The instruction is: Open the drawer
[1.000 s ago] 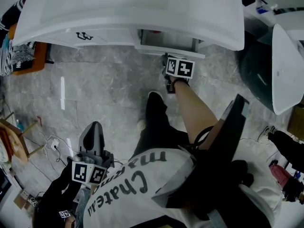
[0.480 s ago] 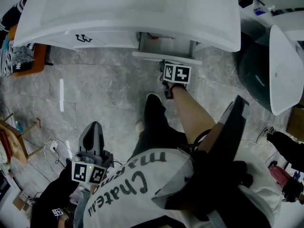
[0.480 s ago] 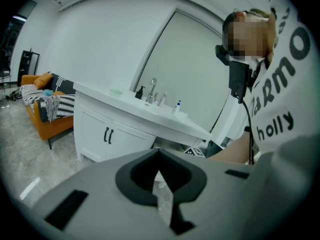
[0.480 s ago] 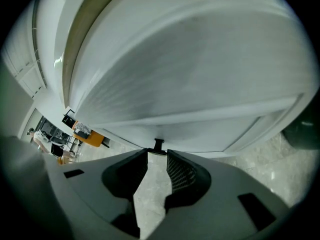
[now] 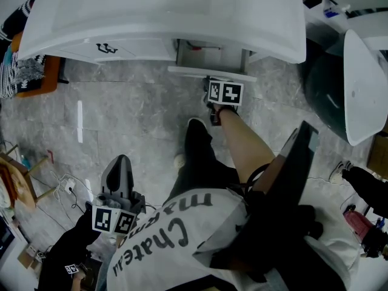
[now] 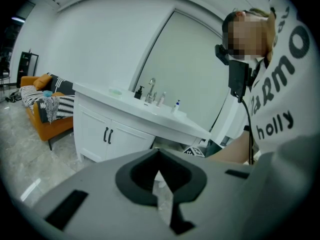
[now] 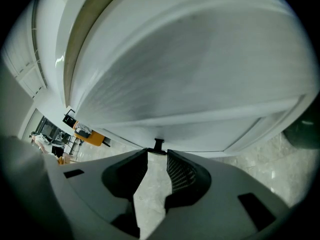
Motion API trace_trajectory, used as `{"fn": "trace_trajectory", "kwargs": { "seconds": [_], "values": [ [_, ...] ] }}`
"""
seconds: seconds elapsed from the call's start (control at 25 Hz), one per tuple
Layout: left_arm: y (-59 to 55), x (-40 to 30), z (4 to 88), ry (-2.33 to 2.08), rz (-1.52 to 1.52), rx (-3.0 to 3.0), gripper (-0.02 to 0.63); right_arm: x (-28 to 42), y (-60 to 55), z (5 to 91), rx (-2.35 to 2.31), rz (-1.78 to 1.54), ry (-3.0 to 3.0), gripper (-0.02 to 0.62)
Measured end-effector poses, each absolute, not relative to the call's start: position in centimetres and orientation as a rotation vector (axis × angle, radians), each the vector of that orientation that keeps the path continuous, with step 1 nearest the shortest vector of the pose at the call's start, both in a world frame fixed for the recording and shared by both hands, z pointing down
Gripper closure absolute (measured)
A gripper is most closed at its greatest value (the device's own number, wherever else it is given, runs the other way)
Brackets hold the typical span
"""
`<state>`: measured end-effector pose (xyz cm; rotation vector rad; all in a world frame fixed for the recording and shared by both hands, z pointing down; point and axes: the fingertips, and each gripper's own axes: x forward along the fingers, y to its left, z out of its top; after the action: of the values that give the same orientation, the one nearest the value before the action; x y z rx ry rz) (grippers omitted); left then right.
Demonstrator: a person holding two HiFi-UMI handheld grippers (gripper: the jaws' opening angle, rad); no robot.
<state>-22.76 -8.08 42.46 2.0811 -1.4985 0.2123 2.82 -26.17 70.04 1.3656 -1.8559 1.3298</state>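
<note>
A white vanity [image 5: 182, 17] stands ahead, and its drawer [image 5: 212, 73] on the right side is pulled partly out. In the head view my right gripper [image 5: 213, 85] sits just under the drawer front, below its marker cube. In the right gripper view the small black drawer handle [image 7: 158, 145] lies between the tips of my right gripper [image 7: 158, 153], which grips it against the white drawer front [image 7: 200, 84]. My left gripper [image 5: 120, 162] hangs low by my left side, away from the vanity. Its jaws [image 6: 159, 160] are shut on nothing.
A double cabinet door with black handles [image 5: 106, 46] is left of the drawer. An orange sofa [image 6: 50, 119] stands further left. A dark bin [image 5: 327, 90] and a white panel [image 5: 364, 90] are at the right. Cables [image 5: 66, 187] lie on the marble floor at the left.
The drawer front and my right gripper came a little out from the vanity toward me early in the second, then held still. My left gripper has not moved.
</note>
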Motion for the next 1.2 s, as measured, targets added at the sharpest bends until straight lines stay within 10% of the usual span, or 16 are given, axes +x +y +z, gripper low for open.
{"fn": "trace_trajectory", "kwargs": {
  "seconds": [1.2],
  "values": [
    [-8.3,-22.1,42.1,-1.512,0.221,2.081,0.600,2.8,-26.0,70.0,1.316,1.278,-1.800,0.474]
  ]
}}
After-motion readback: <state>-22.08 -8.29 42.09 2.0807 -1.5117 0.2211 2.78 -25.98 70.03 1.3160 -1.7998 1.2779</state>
